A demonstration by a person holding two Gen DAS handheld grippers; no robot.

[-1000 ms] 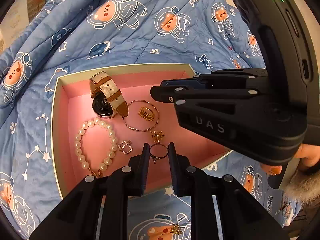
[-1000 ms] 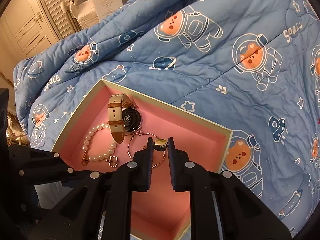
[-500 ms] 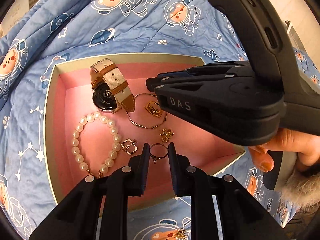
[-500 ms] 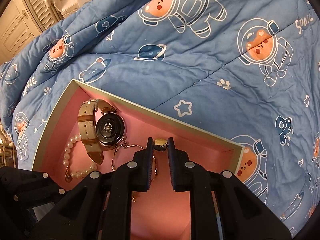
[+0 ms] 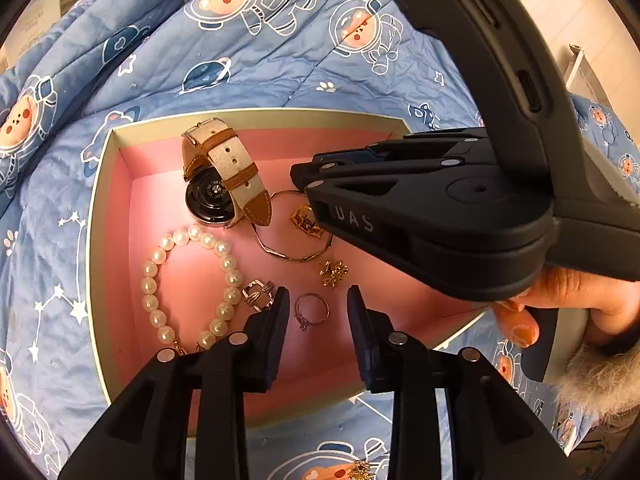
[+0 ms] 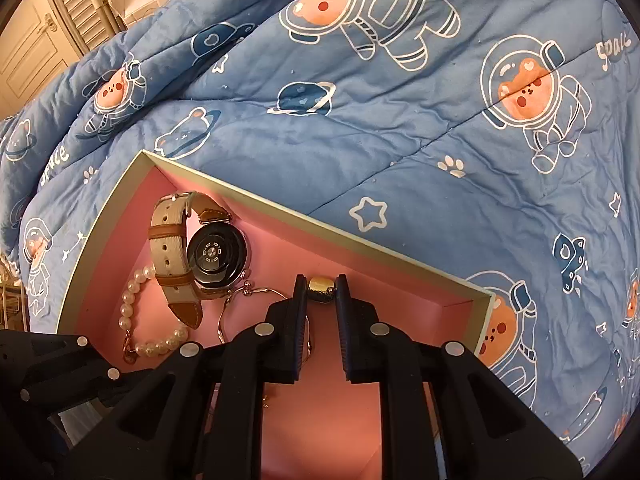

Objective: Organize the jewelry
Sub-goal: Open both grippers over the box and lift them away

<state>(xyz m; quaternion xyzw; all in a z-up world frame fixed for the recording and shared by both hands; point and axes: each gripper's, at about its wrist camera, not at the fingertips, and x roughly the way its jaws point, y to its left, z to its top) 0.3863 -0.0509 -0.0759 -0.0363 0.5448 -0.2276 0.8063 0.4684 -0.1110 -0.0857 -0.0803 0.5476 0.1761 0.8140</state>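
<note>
Gold ring (image 6: 322,289) is sitting pinched between the pads of the right tongs (image 6: 322,294), hanging over the pink floor of the box (image 6: 362,242). Left tongs (image 5: 314,312) have just been opening, and their jaws are standing apart around a thin silver ring (image 5: 311,311) that is lying loose on the floor between them, untouched. Near it a pearl bracelet (image 5: 188,288) is curling along the left side, with a small silver clasp ring (image 5: 258,293) just beside the left finger. A watch (image 5: 222,184) is lying face down at the back, a thin bangle (image 5: 296,254) and a gold charm (image 5: 306,222) beside it, a gold snowflake (image 5: 334,273) closer in. A hand (image 5: 568,300) is gripping the right tool. Everything is resting on a blue astronaut-print quilt (image 6: 400,120).
</note>
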